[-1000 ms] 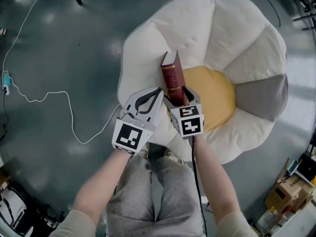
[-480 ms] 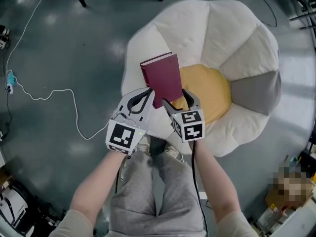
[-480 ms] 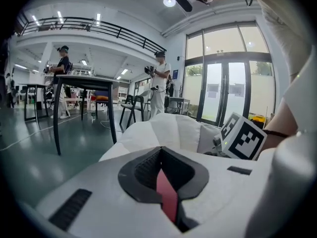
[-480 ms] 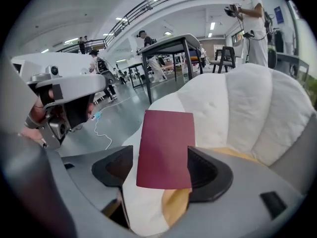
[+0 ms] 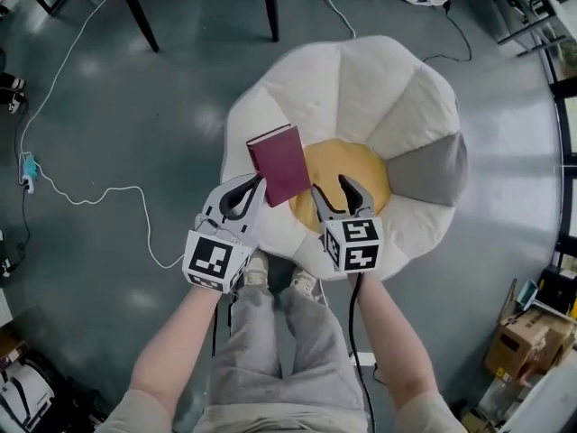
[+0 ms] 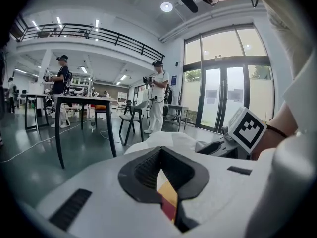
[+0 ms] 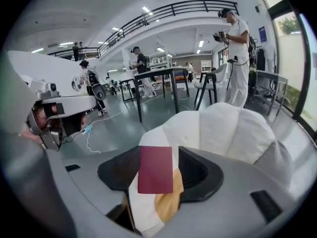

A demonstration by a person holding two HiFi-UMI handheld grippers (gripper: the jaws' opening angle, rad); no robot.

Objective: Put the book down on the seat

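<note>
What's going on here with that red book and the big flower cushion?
A person stands over a flower-shaped seat, a handheld tool in each hand. The red book lies flat on the seat, and neither tool grips it. The right tool is open and empty, its jaws having just been closing a little; the left tool is shut on nothing.

The seat (image 5: pixel 361 79) stands on the floor (image 5: pixel 135 106) in the middle of the scene. The book (image 5: pixel 280 163) is on its left near part, with the book's right edge over the left rim of the centre pad (image 5: pixel 361 165). Left of the seat, a cable (image 5: pixel 86 200) trails across the floor. Furniture legs (image 5: pixel 270 7) stand beyond the seat's far left. A cardboard box (image 5: pixel 527 332) sits near right, well apart.
</note>
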